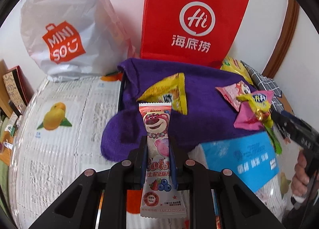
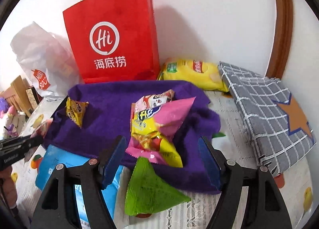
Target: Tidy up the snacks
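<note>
My left gripper (image 1: 158,141) is shut on a tall pink bear-print snack packet (image 1: 157,121), held upright in front of the purple cloth (image 1: 199,89). On that cloth lie a yellow triangular packet (image 1: 169,93), a pink cartoon packet (image 1: 235,91) and a pink-and-yellow snack bag (image 1: 255,109). My right gripper (image 2: 161,141) is open; the pink-and-yellow bag (image 2: 157,129) lies between its blue pads (image 2: 113,155) without touching them. A green triangular packet (image 2: 151,189) rests just below it, partly off the purple cloth (image 2: 111,105).
A red paper bag (image 2: 111,35) and a white plastic shopping bag (image 1: 63,35) stand against the wall. A yellow chip bag (image 2: 195,73) and a grey checked cloth box (image 2: 269,113) lie at the right. A blue tissue pack (image 1: 239,157) sits on the fruit-print tablecloth (image 1: 59,129).
</note>
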